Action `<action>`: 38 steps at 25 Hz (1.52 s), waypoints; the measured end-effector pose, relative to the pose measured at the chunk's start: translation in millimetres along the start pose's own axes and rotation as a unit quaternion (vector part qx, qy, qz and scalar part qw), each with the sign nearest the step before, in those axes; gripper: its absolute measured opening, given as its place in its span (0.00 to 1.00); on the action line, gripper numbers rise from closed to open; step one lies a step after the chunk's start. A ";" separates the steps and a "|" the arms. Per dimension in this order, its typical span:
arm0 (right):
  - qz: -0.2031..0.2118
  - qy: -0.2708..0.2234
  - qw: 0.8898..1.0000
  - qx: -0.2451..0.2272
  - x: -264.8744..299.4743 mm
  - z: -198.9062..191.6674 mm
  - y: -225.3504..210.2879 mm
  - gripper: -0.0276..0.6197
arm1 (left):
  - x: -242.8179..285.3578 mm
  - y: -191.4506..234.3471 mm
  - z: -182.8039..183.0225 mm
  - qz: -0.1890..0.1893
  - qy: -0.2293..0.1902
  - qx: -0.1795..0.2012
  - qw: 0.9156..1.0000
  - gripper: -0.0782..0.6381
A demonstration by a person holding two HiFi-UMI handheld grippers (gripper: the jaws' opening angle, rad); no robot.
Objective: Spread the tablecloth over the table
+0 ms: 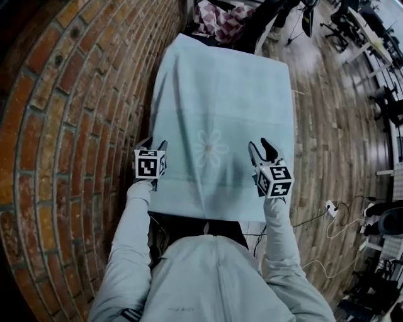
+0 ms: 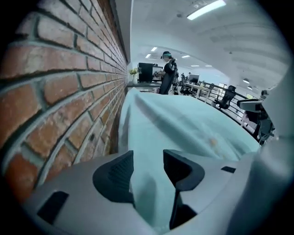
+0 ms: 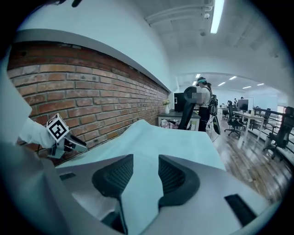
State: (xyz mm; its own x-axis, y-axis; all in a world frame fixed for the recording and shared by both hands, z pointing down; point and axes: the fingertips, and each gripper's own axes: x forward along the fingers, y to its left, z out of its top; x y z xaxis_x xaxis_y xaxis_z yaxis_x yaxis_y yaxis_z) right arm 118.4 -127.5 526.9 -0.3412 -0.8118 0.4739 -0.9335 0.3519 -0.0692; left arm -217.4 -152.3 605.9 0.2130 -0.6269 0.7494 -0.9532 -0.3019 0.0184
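Head view, looking steeply down: one pale blue tablecloth (image 1: 220, 113) is seen lying lengthwise over the table, which is hidden beneath it; one faint flower print (image 1: 211, 148) is seen near its middle. A brick wall (image 1: 69, 126) runs along the left and a wood floor (image 1: 327, 126) along the right. Two grippers are held over the near end of the cloth, one by each of two pale sleeves (image 1: 129, 251). The left gripper (image 1: 153, 144) is placed at the cloth's left edge, the right gripper (image 1: 259, 148) near its right edge, and the right jaws are seen spread in a V. Two marker cubes are counted, one on each gripper (image 1: 150, 163). One chequered fabric (image 1: 217, 19) is seen past the far end. Left gripper view: the two jaws are shown apart, with a fold of the cloth running up between them and not clamped. The cloth is seen stretching away beside the wall. One person (image 2: 167, 73) is seen standing far off, and one strip light (image 2: 206, 8) on the ceiling. Right gripper view: the two jaws are shown wide, with the cloth lying between them, unpinched. The left gripper and its cube are visible at the left, against the wall, at the cloth's edge. The same standing person is seen beyond the far end of the cloth.
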 end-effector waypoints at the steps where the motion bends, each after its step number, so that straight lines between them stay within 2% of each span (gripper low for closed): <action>1: 0.005 -0.001 1.000 -0.002 -4.7 -3.6 11.0 0.31 | -3.6 -1.8 -13.2 0.003 0.005 -0.008 1.000 0.41; 6: 0.031 0.000 0.999 -0.009 -22.8 -16.1 59.3 0.31 | -26.8 -5.5 -59.2 0.026 0.015 -0.031 0.999 0.41; 11: 0.041 -0.001 0.999 -0.007 -36.1 -25.2 82.5 0.30 | -46.7 0.6 -99.4 0.060 0.033 -0.053 0.996 0.41; 14: 0.044 0.000 0.999 0.003 -40.2 -31.7 90.1 0.29 | -55.3 4.6 -118.1 0.065 0.030 -0.093 0.993 0.41; 17: 0.045 -0.002 0.999 0.015 -40.8 -33.4 93.9 0.28 | -55.1 6.1 -122.4 0.050 0.024 -0.139 0.989 0.40; 21: 0.048 -0.003 0.999 0.017 -40.9 -33.7 98.3 0.26 | -56.4 6.1 -121.8 0.028 0.037 -0.139 0.989 0.34; 24: 0.054 -0.001 0.998 0.011 -37.4 -35.1 103.1 0.25 | -60.8 14.8 -127.0 0.041 0.042 -0.133 0.989 0.17; 25: 0.057 -0.001 0.998 0.008 -35.7 -35.0 105.6 0.24 | -62.4 18.5 -129.5 0.047 0.047 -0.124 0.990 0.15; 27: 0.060 -0.001 0.998 0.004 -32.3 -33.0 110.5 0.24 | -65.5 28.5 -133.8 0.061 0.054 -0.111 0.990 0.14; 30: 0.065 0.000 0.998 -0.004 -28.4 -29.7 115.1 0.23 | -70.4 47.0 -135.7 0.081 0.057 -0.115 0.988 0.14; 34: 0.068 0.001 0.998 -0.009 -25.0 -26.5 118.6 0.23 | -69.4 62.4 -134.9 0.096 0.072 -0.100 0.988 0.14; 38: 0.071 0.005 0.997 -0.008 -23.7 -26.1 121.4 0.22 | -62.0 71.4 -145.4 0.110 0.095 -0.124 0.982 0.14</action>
State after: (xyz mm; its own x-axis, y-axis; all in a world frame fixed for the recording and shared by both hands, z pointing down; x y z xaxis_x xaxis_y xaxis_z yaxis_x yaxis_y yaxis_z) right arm 16.1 -53.4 530.2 -0.4689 -0.7480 0.4697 -0.8737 0.4706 -0.1229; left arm -329.8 -30.5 657.1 -0.0242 -0.5056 0.8624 -0.9996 0.0244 -0.0138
